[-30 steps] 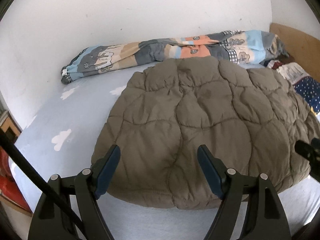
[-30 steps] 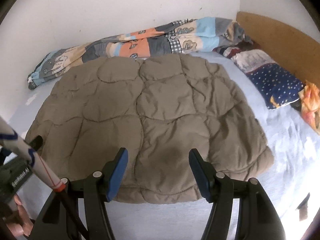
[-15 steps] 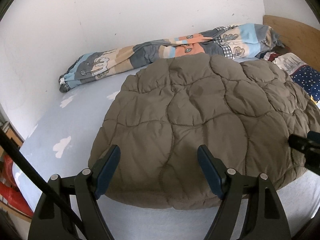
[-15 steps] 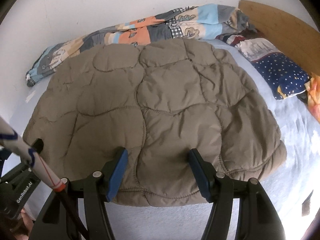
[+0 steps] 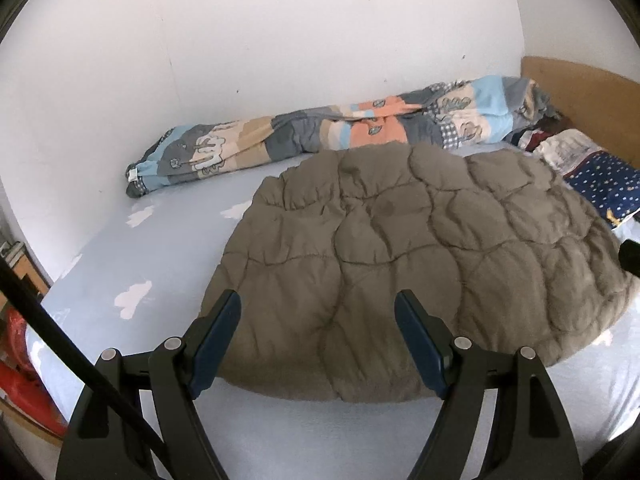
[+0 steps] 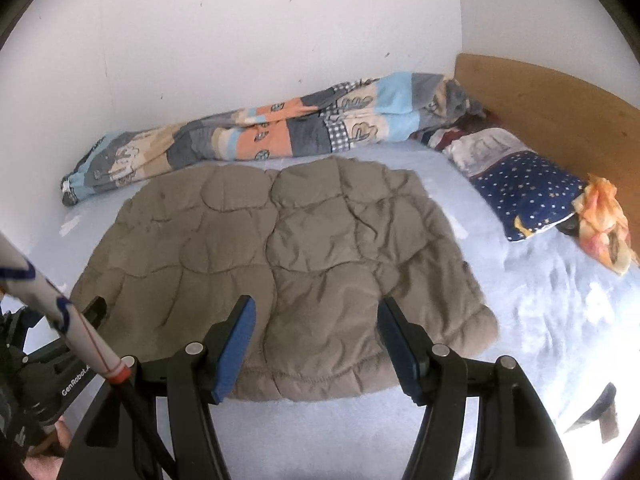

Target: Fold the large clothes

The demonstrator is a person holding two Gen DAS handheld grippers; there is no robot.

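Quilted brown jacket (image 5: 400, 264) lying flat mid-bed (image 5: 160, 248), puffy, folded; its near hem sitting just beyond left gripper (image 5: 318, 340) and right gripper (image 6: 316, 340) fingers, both released, gripping nothing.

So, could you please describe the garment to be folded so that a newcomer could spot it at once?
Start at the bed with the pale blue sheet; the jacket lies flat across its middle. It is the plain brown quilted piece, unlike the patchwork duvet bunched along the wall behind it and the starry navy pillow by the headboard.
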